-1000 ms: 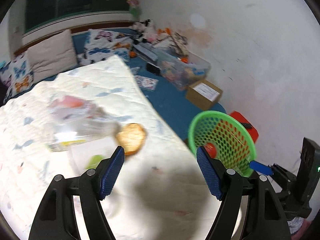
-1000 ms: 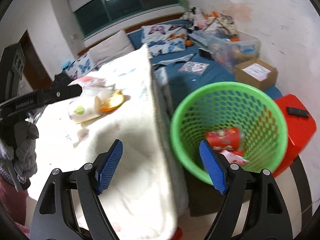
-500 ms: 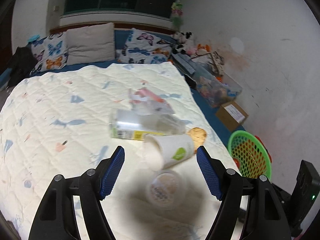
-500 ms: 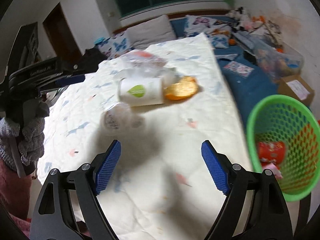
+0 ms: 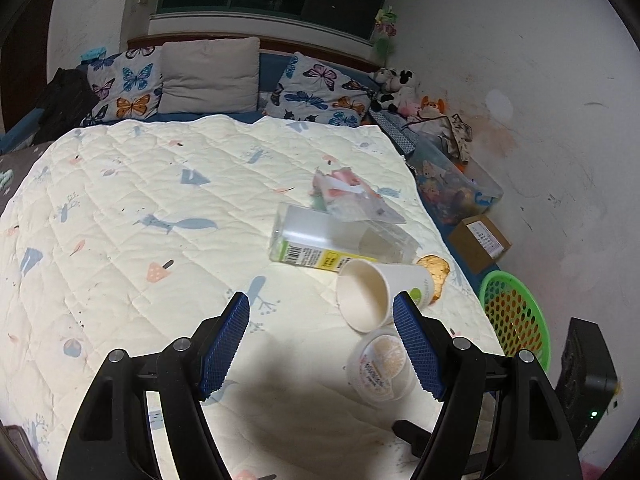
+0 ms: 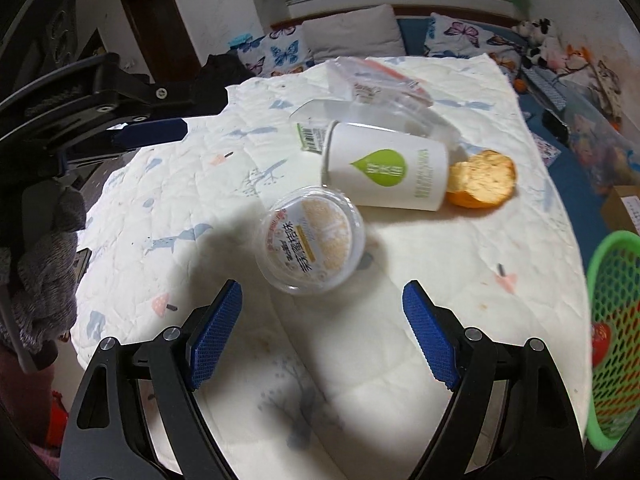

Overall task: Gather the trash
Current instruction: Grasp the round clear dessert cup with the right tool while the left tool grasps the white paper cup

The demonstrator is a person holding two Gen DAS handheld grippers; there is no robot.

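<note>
**Open claws poised over litter on the bed**

Both claws hang spread and empty above the quilt (image 5: 160, 200). The right claw (image 6: 322, 330) faces a lidded tub (image 6: 312, 240), lying just ahead of it beside a tipped paper cup (image 6: 384, 170), a clear carton (image 5: 332, 240), a wrapper (image 5: 352, 196) and a peel (image 6: 480, 178). The left claw (image 5: 320, 340) hovers nearby. The tub looks light and slick-walled; gripping across its rim seems safest. The cup would likely crush if squeezed. The basket (image 6: 612, 336) waits off the bed's edge.

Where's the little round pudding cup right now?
The pudding cup lies on the quilt, centre of the right wrist view, just ahead of the tipped paper cup.
</note>
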